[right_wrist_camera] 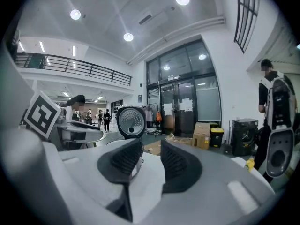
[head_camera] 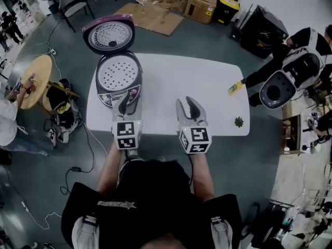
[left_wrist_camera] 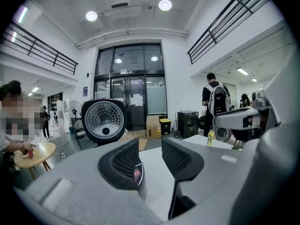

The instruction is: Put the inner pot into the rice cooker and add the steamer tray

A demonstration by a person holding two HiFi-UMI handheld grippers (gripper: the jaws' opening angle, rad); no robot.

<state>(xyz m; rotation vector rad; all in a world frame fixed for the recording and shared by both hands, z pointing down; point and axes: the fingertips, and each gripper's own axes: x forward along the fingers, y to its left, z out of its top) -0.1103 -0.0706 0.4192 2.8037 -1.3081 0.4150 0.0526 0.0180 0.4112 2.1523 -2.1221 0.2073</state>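
The rice cooker (head_camera: pixel 106 94) stands at the left end of the white table (head_camera: pixel 207 82) with its lid (head_camera: pixel 109 34) up and the perforated steamer tray (head_camera: pixel 118 72) seated in its top. The left gripper (head_camera: pixel 124 104) and the right gripper (head_camera: pixel 187 105) hover over the table's near edge. Each has its jaws narrowly apart with nothing between them.

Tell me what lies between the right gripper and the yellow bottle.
Nothing: the head view shows only bare table between the right gripper and the bottle.

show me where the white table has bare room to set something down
Bare: the middle of the white table, from the open dark rice cooker to the small yellow bottle and small dark spiky object at the right end. Crowded: the left end, under the cooker.
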